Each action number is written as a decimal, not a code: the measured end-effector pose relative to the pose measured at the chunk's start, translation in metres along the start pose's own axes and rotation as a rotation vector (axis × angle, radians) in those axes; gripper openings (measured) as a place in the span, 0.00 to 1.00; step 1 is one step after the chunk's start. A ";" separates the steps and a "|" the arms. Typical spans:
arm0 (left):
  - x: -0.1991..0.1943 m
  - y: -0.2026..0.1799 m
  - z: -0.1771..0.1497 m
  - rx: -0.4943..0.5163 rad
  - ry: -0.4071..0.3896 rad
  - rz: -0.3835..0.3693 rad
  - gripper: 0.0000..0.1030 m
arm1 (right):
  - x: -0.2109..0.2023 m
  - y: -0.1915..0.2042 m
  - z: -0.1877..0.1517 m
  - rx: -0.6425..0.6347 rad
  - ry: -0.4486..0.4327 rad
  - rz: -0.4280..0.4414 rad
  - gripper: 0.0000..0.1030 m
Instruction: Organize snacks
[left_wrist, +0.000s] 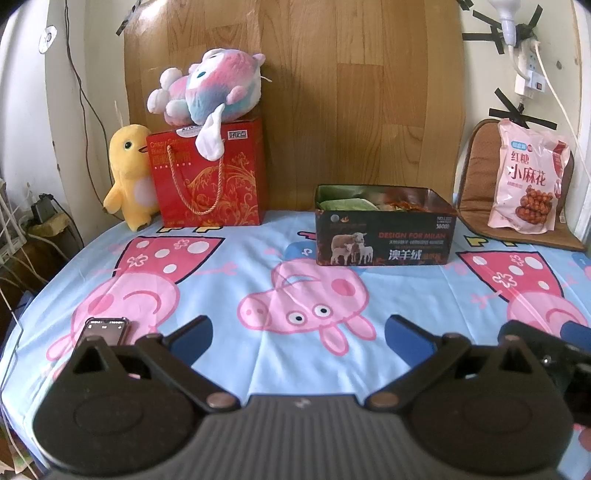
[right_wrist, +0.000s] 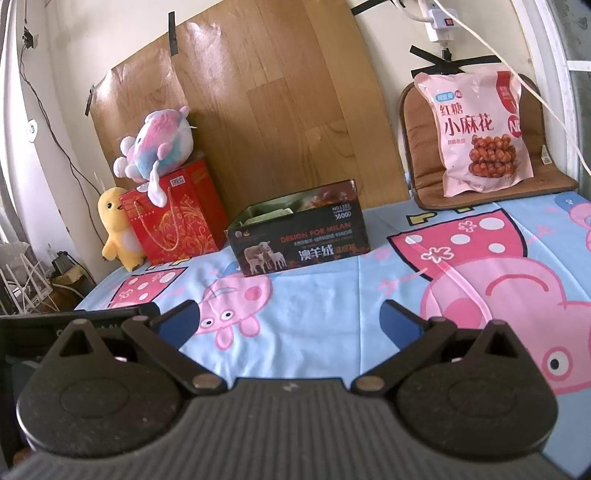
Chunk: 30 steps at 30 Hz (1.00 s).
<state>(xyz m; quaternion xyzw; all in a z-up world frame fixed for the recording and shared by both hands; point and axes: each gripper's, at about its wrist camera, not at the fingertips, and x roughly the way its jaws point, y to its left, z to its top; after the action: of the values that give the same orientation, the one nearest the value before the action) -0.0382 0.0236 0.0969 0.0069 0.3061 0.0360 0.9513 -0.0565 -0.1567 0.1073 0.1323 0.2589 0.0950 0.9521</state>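
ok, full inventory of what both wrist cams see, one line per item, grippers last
snack bag: 1, pink, propped on the brown cushion, far right
cushion: 1, brown, against the wall, far right
open box: 1, black with sheep picture, centre back, green and red packets inside
gift bag: 1, red with gold pattern, back left
plush toy: 1, pink-blue-white, lying on the gift bag
plush chick: 1, yellow, left of the gift bag
phone: 1, dark, near left on the sheet
sheet: 1, light blue with pink pigs, covers the surface
wood-pattern panel: 1, brown, taped to the wall
left gripper: open, empty
right gripper: open, empty
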 end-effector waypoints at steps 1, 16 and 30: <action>0.000 0.000 0.000 0.002 -0.001 0.000 1.00 | 0.000 0.000 0.000 -0.002 -0.002 0.000 1.00; 0.000 -0.002 -0.001 0.003 0.000 0.003 1.00 | 0.001 -0.001 -0.002 -0.005 0.006 0.001 1.00; -0.002 -0.002 -0.002 0.005 -0.003 0.004 1.00 | 0.000 -0.001 -0.001 -0.005 0.004 0.001 1.00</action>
<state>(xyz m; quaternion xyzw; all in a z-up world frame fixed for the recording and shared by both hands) -0.0409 0.0213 0.0960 0.0097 0.3047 0.0372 0.9517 -0.0568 -0.1571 0.1057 0.1296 0.2605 0.0962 0.9519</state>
